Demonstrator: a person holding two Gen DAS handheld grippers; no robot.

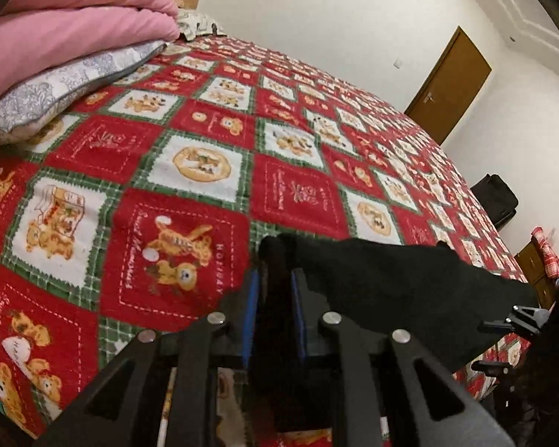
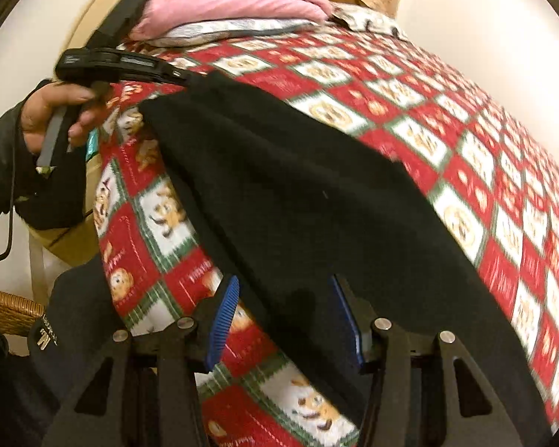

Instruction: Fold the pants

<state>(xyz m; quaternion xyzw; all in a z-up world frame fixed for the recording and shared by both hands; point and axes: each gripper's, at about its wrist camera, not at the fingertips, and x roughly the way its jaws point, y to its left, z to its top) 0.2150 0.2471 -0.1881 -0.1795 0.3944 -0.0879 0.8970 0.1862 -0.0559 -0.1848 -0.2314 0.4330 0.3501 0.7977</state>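
The black pants [image 2: 298, 193] lie stretched across the red patchwork bedspread [image 2: 447, 119]. In the left wrist view my left gripper [image 1: 274, 290] is shut on one end of the pants [image 1: 391, 279], the cloth pinched between its blue pads. In the right wrist view my right gripper [image 2: 285, 316] stands open, blue pads wide apart, with the pants' near end lying between them. The left gripper [image 2: 182, 74] also shows there at the upper left, held by a hand at the far end of the pants.
A pink folded duvet [image 1: 74, 18] and a grey patterned pillow [image 1: 63, 89] sit at the bed's head. A brown door [image 1: 451, 85] is in the far wall. A wicker basket [image 2: 7, 309] stands beside the bed at the lower left.
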